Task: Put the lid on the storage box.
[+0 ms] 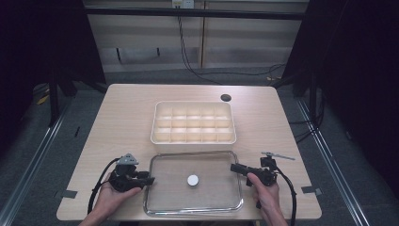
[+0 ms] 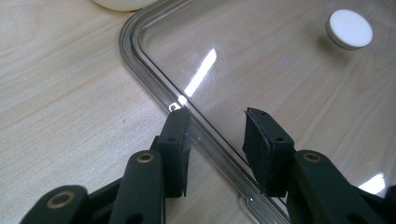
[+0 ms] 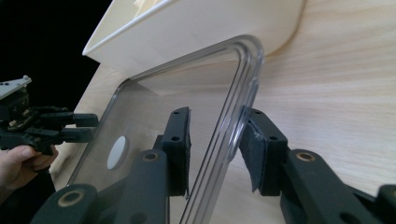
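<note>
We have the clear lid point(image 1: 194, 182) lying flat on the desk point(image 1: 122, 113), just in front of the white compartment tray point(image 1: 193, 122), its white round knob point(image 1: 193, 180) near the middle.

Left gripper point(image 1: 149, 180): jaws partly open, straddling the lid's left rim. In the left gripper view point(image 2: 215, 135) one pad sits outside the rim on the desk side, the other over the clear panel; neither presses on it.

Right gripper point(image 1: 234, 167): jaws partly open astride the right rim. In the right gripper view point(image 3: 215, 140) the outer pad looks to be touching the rim's edge and the inner pad stands off it, so we judge no grip yet.

Step in hand, as we read it: take the lid by both side rims to lift it toward the tray. To do it well, we would close both sides evenly on the raised rim rather than the slick flat panel, seat the pads deep enough to avoid slipping, then raise both ends together and level.

No brand, label or writing readable on lid, tray or grippers.
</note>
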A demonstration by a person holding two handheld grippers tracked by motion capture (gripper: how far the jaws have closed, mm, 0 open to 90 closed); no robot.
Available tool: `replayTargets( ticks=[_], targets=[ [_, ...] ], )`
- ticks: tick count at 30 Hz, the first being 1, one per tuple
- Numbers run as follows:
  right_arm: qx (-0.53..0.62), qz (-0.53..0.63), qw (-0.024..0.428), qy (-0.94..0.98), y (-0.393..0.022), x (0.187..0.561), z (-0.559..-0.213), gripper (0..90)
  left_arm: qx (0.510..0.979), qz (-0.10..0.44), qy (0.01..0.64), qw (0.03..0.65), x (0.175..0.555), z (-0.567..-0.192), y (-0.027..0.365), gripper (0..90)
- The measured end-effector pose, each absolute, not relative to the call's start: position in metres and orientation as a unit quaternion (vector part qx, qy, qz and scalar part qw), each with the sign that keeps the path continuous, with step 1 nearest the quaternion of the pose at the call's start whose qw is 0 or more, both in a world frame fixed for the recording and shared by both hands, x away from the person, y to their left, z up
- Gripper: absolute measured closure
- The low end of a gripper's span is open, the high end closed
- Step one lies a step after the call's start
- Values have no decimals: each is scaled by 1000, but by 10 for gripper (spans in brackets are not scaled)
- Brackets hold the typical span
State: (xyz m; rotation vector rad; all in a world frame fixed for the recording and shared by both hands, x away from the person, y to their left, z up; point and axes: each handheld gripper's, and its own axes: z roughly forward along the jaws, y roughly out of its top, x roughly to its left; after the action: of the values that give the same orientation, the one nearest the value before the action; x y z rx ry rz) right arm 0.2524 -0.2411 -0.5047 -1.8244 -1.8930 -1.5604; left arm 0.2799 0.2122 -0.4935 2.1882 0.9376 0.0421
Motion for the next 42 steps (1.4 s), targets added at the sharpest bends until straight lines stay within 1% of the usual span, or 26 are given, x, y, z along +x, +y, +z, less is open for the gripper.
replayTargets(
  ticks=[1, 6, 13, 20, 22, 25, 27, 30, 38, 39, 40, 42],
  targets=[
    [-597, -505, 33, -622, -240, 253, -503, 630, 851, 15, 367, 375, 280, -494, 212, 608],
    [-585, -504, 41, -634, -243, 255, -503, 635, 851, 13, 367, 376, 281, -494, 212, 607],
    [-566, -514, 65, -642, -239, 256, -505, 626, 848, 15, 374, 376, 282, -494, 212, 602],
    [-562, -516, 61, -644, -241, 257, -504, 680, 846, 16, 375, 378, 283, -495, 213, 595],
    [-558, -529, 62, -637, -242, 256, -501, 698, 845, 12, 375, 380, 283, -495, 213, 571],
    [-552, -536, 58, -636, -243, 255, -499, 715, 844, 11, 379, 380, 284, -494, 214, 503],
    [-551, -541, 57, -633, -243, 254, -498, 721, 839, 7, 388, 382, 284, -494, 214, 472],
    [-548, -545, 54, -632, -244, 254, -497, 729, 838, 4, 388, 384, 285, -495, 214, 416],
    [-546, -546, 39, -634, -245, 251, -494, 737, 830, -18, 392, 396, 287, -496, 214, 300],
    [-544, -547, 38, -635, -245, 251, -494, 738, 829, -27, 390, 400, 287, -496, 214, 313],
    [-542, -548, 38, -636, -245, 250, -493, 738, 826, -34, 392, 402, 287, -496, 213, 359],
    [-543, -546, 33, -638, -245, 250, -493, 737, 827, -35, 390, 403, 288, -496, 213, 372]
  ],
)
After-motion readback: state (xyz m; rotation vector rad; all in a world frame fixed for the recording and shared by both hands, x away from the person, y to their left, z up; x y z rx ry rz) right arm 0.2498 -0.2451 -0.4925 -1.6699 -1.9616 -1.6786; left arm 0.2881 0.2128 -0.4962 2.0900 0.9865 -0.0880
